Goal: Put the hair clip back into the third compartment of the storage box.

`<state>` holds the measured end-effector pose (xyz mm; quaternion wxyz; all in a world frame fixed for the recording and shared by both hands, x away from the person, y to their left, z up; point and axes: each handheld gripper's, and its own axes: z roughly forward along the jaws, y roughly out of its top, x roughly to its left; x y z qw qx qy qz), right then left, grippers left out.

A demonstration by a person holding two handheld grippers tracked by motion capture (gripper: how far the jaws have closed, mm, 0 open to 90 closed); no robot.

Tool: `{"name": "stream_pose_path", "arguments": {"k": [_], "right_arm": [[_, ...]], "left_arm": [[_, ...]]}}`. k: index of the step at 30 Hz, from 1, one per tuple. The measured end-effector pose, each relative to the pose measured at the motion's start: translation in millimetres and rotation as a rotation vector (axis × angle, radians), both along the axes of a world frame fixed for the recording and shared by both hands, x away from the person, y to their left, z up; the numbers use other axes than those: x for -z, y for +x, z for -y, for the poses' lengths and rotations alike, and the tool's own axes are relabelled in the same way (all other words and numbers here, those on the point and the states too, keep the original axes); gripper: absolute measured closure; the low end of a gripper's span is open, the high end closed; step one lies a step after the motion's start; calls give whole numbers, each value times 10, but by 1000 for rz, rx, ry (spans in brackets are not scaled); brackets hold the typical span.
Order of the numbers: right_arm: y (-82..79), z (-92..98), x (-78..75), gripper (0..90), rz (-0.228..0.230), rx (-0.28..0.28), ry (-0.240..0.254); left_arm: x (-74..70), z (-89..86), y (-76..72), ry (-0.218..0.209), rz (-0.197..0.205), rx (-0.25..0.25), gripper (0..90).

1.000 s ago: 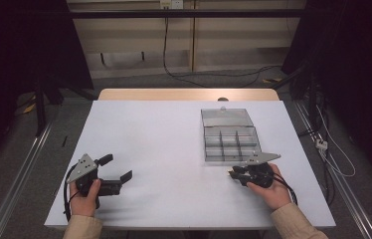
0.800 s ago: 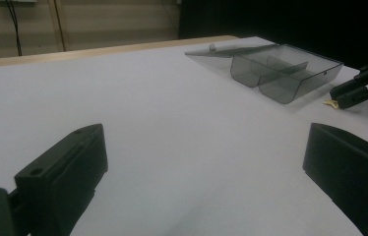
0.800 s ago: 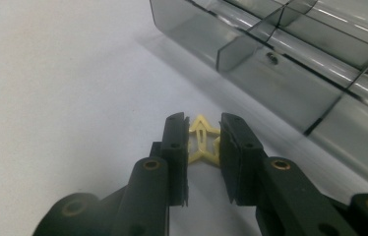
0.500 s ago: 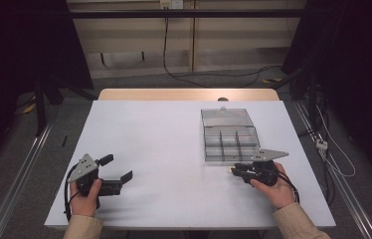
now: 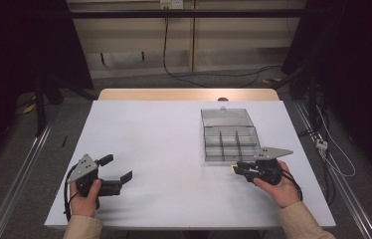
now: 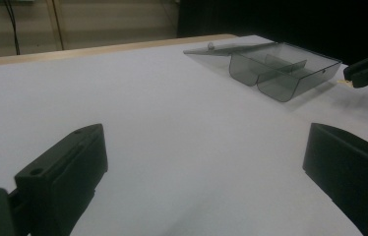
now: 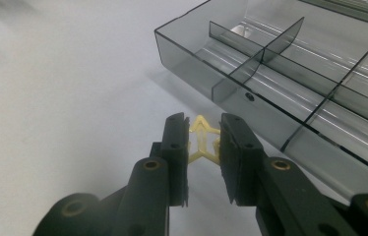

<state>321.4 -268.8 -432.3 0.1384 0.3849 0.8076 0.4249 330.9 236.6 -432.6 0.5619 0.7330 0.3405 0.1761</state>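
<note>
The right tool [image 5: 237, 167] is pinching a small yellow star-shaped clip [image 7: 202, 140] between its two black jaws, which are pressing on the clip from either side. In the right gripper view the clip is standing on edge in the gap, its point aiming away from the hand, just above the white counter [image 5: 164, 144]. The clip and the tool tip are sitting just beside the near left corner of a clear smoky box [image 5: 231, 143], apart from its wall and outside every compartment. In the high view the clip is showing only as a tiny pale speck at the tool tip. The box is lying on the right half of the counter with its lid [image 5: 226, 117] folded back flat on the far side, and thin dividers are splitting its inside into several compartments. The right hand [image 5: 278, 186] is gripping its tool low over the counter near the right edge, aiming it leftward. The left tool [image 5: 116, 173] is resting at the near left of the counter, well apart from the box, with its jaws spread wide and nothing between them; the left hand [image 5: 85, 191] is holding it, aiming it to the right.
</note>
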Motion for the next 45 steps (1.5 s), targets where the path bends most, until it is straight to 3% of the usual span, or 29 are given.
{"name": "stream_pose_path", "arguments": {"k": [45], "right_arm": [[166, 71, -307, 737, -1, -3, 6]], "left_arm": [[-7, -8, -5, -2, 0, 2, 28]]}}
